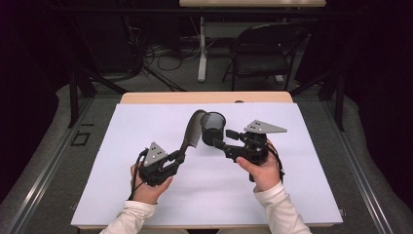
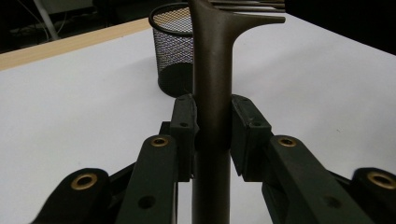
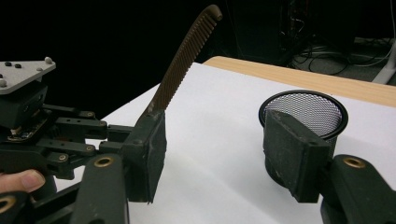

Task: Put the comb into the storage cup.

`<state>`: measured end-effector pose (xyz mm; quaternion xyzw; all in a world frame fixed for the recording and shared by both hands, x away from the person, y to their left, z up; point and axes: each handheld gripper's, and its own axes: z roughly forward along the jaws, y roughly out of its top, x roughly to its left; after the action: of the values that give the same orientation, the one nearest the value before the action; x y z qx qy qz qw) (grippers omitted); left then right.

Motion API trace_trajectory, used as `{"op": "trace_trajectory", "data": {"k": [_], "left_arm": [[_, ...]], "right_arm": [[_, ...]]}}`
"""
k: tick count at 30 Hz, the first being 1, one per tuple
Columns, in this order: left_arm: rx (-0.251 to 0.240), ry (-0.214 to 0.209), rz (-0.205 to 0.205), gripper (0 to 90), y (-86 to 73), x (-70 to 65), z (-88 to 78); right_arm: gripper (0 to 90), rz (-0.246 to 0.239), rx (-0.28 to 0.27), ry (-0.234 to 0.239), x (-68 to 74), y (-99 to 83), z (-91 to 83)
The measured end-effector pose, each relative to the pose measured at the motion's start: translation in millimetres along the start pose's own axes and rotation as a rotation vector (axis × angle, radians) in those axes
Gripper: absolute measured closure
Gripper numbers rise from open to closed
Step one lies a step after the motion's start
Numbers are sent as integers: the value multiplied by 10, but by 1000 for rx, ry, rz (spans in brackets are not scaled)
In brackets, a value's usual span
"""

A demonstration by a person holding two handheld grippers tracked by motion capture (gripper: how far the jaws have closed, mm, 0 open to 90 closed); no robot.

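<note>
Holding a brown comb (image 1: 191, 130) by its handle, the left claw (image 1: 176, 159) sits at the left of the bench (image 1: 122, 161), jaws clamped on the handle from both sides; the left gripper view has the pads pressed flat against the shaft. The comb rises at a slant from the grip, its toothed end leaning toward the rim of the cup.

Item, centre: black mesh cup (image 1: 213, 126), upright on the white sheet that covers the bench, mouth open and, as far as the mesh lets one see, with nothing inside. The tip of the comb stands just beside its rim in the high view; whether the two touch cannot be told.

Item, right: right claw (image 1: 215, 141), held level in the person's right hand (image 1: 265, 170), jaws standing apart with nothing pressed between the pads. In the right gripper view one pad (image 3: 294, 156) lies in front of the cup wall and the other (image 3: 149, 156) near the comb's base, so the cup is not yet gripped.

Handling note: the work appears to be dropping the comb into the cup. It would go best if the right claw closed on the cup wall first, since light mesh is likely to skid or tip. The left claw should then lift the comb until its end clears the rim, stand it nearer upright, and lower it well inside before letting go.
</note>
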<state>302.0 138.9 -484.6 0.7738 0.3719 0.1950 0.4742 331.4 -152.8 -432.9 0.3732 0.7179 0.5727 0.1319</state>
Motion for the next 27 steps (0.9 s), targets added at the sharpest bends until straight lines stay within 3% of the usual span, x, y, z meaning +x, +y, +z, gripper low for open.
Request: {"op": "trace_trajectory", "data": {"k": [4, 13, 27], "left_arm": [[2, 1, 10, 728, -7, -17, 5], [-5, 2, 25, 728, -24, -61, 6], [11, 9, 70, 728, -73, -161, 56]], "right_arm": [[372, -36, -9, -18, 22, -4, 2], [378, -20, -3, 10, 47, -14, 7], [393, 87, -22, 23, 0, -41, -14]]}}
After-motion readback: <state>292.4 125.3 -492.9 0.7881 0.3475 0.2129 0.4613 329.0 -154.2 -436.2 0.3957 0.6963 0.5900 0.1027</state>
